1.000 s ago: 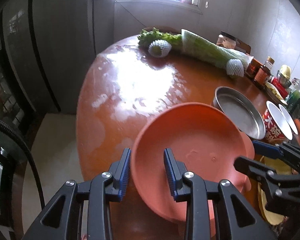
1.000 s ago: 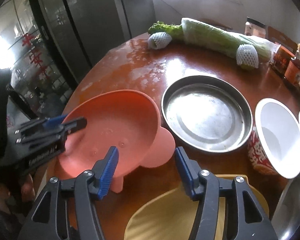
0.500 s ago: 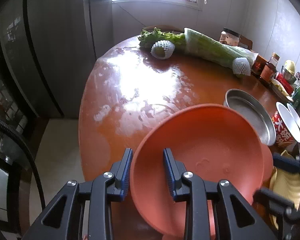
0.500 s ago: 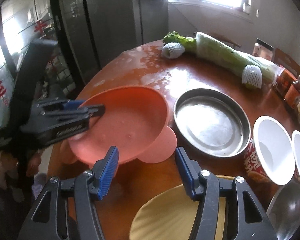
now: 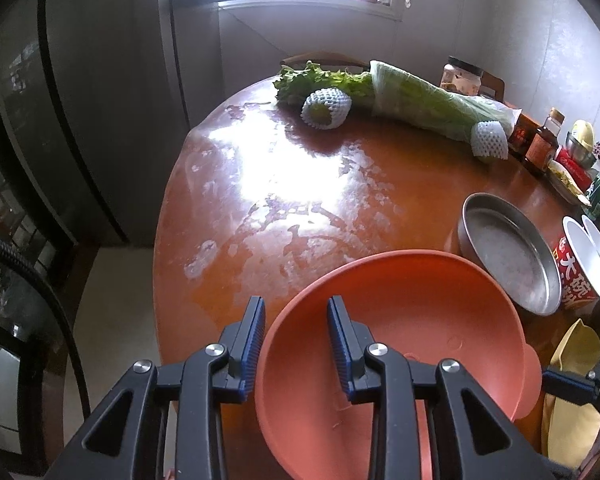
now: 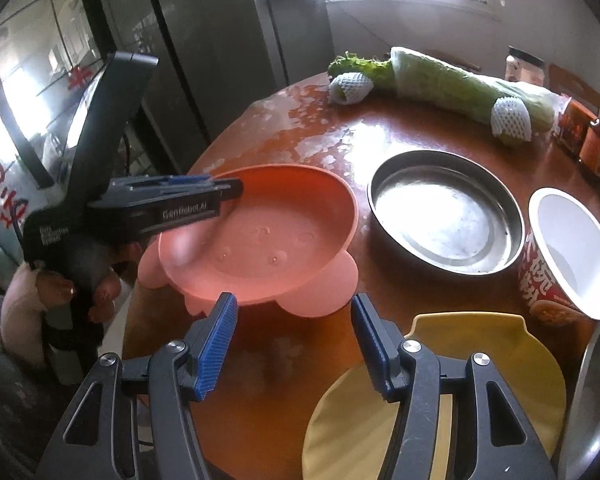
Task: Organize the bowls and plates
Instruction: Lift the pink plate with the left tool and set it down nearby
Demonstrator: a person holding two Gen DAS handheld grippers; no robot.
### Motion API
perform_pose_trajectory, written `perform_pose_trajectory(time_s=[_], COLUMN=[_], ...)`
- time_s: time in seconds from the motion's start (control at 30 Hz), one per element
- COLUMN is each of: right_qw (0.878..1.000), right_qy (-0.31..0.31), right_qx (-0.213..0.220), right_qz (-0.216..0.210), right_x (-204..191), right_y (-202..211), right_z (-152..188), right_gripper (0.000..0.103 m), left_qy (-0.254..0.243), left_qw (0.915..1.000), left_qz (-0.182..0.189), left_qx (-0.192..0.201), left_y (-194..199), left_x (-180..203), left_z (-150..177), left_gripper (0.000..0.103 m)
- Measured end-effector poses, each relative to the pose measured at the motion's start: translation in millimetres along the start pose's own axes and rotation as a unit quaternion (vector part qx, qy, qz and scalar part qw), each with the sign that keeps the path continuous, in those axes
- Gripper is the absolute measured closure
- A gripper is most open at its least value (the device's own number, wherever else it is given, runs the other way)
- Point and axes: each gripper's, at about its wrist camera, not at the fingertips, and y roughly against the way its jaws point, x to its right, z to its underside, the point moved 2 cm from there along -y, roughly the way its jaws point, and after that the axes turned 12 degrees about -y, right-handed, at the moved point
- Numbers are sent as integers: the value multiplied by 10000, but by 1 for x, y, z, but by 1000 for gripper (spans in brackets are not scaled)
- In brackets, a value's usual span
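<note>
round wooden table (image 6: 440, 148) bearing the dishes; steel pan (image 6: 444, 212) right of centre. pink bowl (image 6: 260, 240) tilted, lifted at its left rim, right ears low by the table. left gripper (image 5: 296, 340) clamped on that rim, one finger inside, one outside. right gripper (image 6: 292, 340) parted, grasping nothing, just in front of the bowl's near edge, yellow plate (image 6: 480, 368) beside it.
</note>
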Motion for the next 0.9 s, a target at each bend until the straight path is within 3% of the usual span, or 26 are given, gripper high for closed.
perform_pose_trajectory(time_s=[0.5,0.67,0.9], right_qw=[9998,9992,9980], right_qy=[149,161,169], right_qx=[99,286,547], right_qz=[104,218,263], right_x=[0,2,4], right_y=[11,21,35], right_z=[10,10,7], right_gripper=[41,34,33], left_qy=[-35,44,208], left_qw=[10000,9999,9989], left_qz=[57,-11,-177], left_qx=[74,92,383], left_y=[-2,3,23], left_x=[6,4,-4], left_z=[-4,-5,-6], left_gripper=[64,57,47])
